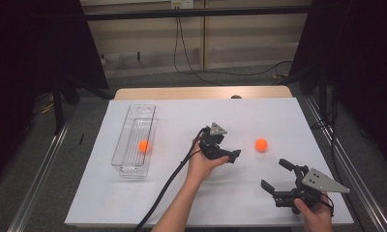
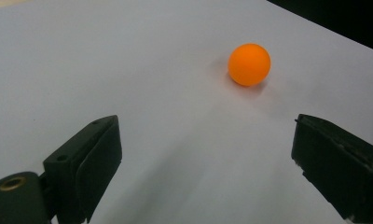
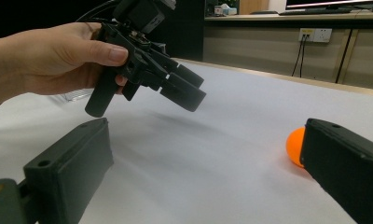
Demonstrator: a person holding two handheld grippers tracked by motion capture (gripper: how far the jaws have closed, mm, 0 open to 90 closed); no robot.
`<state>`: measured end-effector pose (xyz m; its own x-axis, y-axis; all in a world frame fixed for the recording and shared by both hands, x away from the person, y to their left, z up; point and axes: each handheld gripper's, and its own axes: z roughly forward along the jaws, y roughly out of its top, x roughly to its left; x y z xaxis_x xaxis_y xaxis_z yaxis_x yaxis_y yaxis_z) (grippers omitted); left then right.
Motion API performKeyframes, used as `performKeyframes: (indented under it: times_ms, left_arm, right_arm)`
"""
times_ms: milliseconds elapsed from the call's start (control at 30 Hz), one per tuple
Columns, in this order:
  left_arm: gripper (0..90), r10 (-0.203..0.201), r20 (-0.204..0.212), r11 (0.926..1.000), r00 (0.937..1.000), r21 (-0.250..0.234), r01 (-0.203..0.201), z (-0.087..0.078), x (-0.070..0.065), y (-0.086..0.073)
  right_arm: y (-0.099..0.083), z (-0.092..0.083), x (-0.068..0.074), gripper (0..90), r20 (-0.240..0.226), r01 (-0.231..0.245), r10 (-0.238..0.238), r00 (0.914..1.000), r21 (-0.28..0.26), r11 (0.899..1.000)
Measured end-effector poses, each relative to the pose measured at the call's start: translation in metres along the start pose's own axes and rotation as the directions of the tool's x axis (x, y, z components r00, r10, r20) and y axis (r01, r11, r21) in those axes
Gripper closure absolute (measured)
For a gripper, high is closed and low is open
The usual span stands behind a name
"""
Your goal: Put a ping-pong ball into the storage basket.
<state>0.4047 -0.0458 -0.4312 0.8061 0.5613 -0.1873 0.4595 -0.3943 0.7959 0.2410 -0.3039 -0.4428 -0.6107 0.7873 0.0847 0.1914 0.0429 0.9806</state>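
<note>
The left gripper (image 1: 229, 155) hangs above the middle of the white table sheet (image 1: 182, 193), tipped forward and down, its jaws released and spread wide with nothing between them. In the left gripper view the loose orange ball (image 2: 249, 64) lies ahead of those jaws and a little toward the right-hand one, resting on the sheet and apart from both pads; in the high view the same ball sits to the right of the gripper's tip, near but not touching. A ball has no long axis, so the line of approach matters more than any turn of the wrist. The right gripper (image 1: 276, 175) rests low at the near right of the table, jaws likewise open and empty, the ball just past its right-hand jaw. The left looks nearer and better aimed. A second orange ball (image 1: 143, 146) already lies in the clear bin (image 1: 128, 166) at the left.
</note>
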Motion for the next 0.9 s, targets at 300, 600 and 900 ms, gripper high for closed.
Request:
performKeyframes:
  times_ms: [300, 600, 900]
  left_arm:
    - [8.5, 0.006, 0.020, 1.0000, 0.9998, 0.002, -0.006, 0.007, -0.003, 0.001]
    - [8.5, 0.005, 0.026, 1.0000, 0.9997, 0.000, -0.005, 0.014, -0.005, 0.000]
    - [8.5, 0.008, 0.024, 1.0000, 0.9997, -0.001, -0.008, 0.019, -0.006, 0.002]
  right_arm:
    - [0.000, 0.000, 0.001, 1.8, -0.003, 0.002, -0.002, 1.0000, 0.001, 1.000]
    - [0.000, -0.001, 0.001, 1.8, -0.003, 0.004, -0.004, 1.0000, -0.001, 1.000]
    - [0.000, 0.000, 0.001, 1.8, -0.004, 0.002, -0.002, 1.0000, 0.001, 1.000]
